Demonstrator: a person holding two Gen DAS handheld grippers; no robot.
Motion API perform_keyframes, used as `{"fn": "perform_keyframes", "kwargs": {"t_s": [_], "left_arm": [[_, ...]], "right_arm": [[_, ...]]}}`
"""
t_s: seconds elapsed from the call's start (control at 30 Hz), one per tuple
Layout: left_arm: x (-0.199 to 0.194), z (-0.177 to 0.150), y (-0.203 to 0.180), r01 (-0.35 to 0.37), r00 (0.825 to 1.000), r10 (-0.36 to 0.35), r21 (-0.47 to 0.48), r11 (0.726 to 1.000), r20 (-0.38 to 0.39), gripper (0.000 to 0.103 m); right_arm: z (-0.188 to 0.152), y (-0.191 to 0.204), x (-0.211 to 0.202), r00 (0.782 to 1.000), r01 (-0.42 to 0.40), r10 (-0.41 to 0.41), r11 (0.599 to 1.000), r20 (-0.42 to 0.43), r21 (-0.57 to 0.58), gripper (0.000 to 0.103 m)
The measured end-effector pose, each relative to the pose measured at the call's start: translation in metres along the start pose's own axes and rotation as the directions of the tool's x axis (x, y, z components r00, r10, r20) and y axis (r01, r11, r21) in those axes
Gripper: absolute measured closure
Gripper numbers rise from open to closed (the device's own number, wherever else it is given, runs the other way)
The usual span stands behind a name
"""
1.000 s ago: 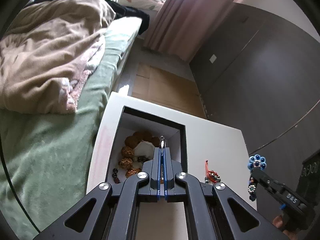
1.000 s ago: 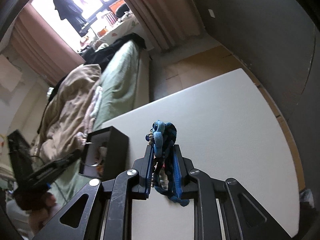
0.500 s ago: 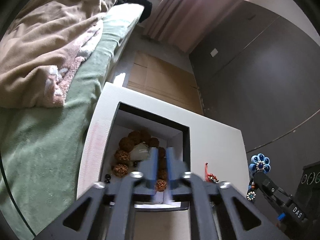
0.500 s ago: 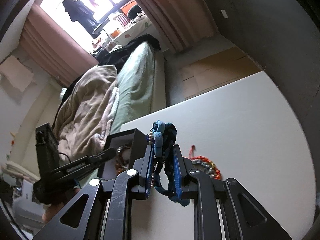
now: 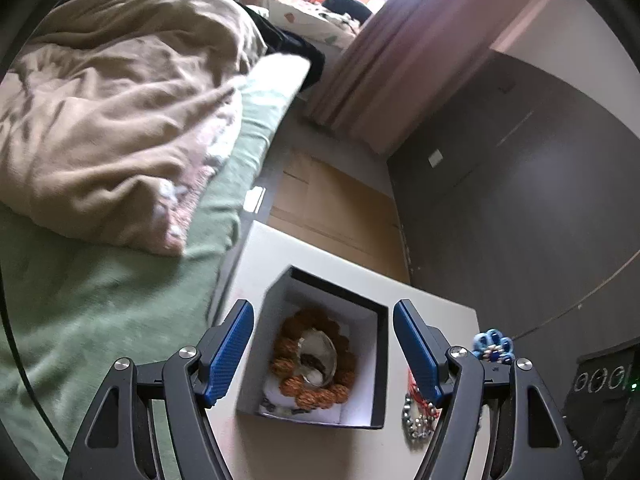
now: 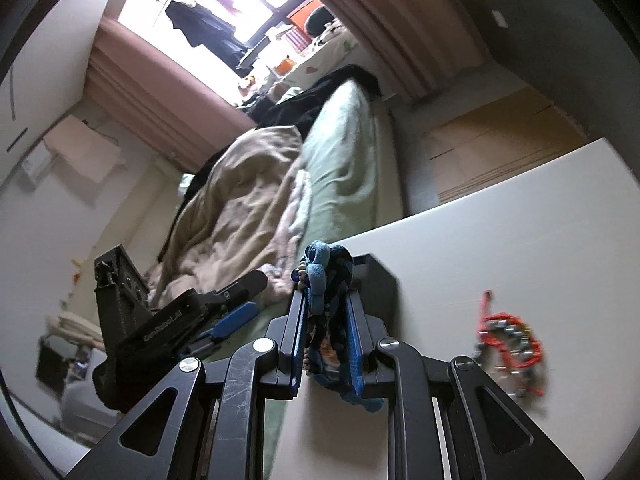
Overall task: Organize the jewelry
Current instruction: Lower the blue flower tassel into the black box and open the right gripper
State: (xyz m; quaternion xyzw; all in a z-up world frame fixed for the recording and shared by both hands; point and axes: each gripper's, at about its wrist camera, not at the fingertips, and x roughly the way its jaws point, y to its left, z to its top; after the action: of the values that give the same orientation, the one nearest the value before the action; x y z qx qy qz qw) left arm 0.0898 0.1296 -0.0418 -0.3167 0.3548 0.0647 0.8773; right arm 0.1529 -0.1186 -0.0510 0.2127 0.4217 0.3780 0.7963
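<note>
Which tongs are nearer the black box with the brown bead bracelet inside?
Left. The left tongs are open right over the black box, one finger on each side. The right tongs, shut on the blue braided piece, sit off to the box's side.

In the left wrist view, the near end of the red-and-silver bracelet (image 5: 418,414) is covered by the right-hand finger of the left gripper (image 5: 323,350), and its beads are too small to be made out. Small dark pieces (image 5: 280,407) at the near wall of the black box (image 5: 382,364) are blurred beyond naming. The clear item (image 5: 318,360) inside the brown bead bracelet (image 5: 310,390) cannot be identified. In the right wrist view, the box (image 6: 376,284) beyond the jaws is mostly hidden by the blue braided piece (image 6: 328,276), whose middle is concealed between the fingers of the right gripper (image 6: 325,300). The white table (image 6: 500,240) is cut off at the lens edge.
</note>
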Motion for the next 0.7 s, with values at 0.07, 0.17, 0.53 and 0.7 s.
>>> {"fn": "perform_keyframes", "kwargs": {"t_s": [0.07,0.17,0.53,0.7], "left_arm": [[-0.003,0.004,0.006,-0.004,1.000,0.005,-0.011,1.000,0.010,0.030],[-0.009,0.009,0.015,-0.004,1.000,0.005,-0.036,0.999,0.024,0.030],[-0.018,0.018,0.033,0.016,0.999,-0.012,-0.097,0.995,0.044,0.030],[-0.019,0.017,0.032,0.018,0.999,-0.014,-0.093,0.995,0.046,0.030]], "right_arm": [[-0.001,0.004,0.011,1.000,-0.016,0.016,1.000,-0.009,0.005,0.083],[-0.002,0.009,0.024,0.999,-0.036,0.036,0.999,-0.021,0.010,0.083],[-0.007,0.022,0.068,0.995,-0.018,0.017,1.000,-0.096,-0.006,0.055],[-0.007,0.014,0.068,0.993,-0.009,0.013,0.999,-0.121,0.032,0.039]]}}
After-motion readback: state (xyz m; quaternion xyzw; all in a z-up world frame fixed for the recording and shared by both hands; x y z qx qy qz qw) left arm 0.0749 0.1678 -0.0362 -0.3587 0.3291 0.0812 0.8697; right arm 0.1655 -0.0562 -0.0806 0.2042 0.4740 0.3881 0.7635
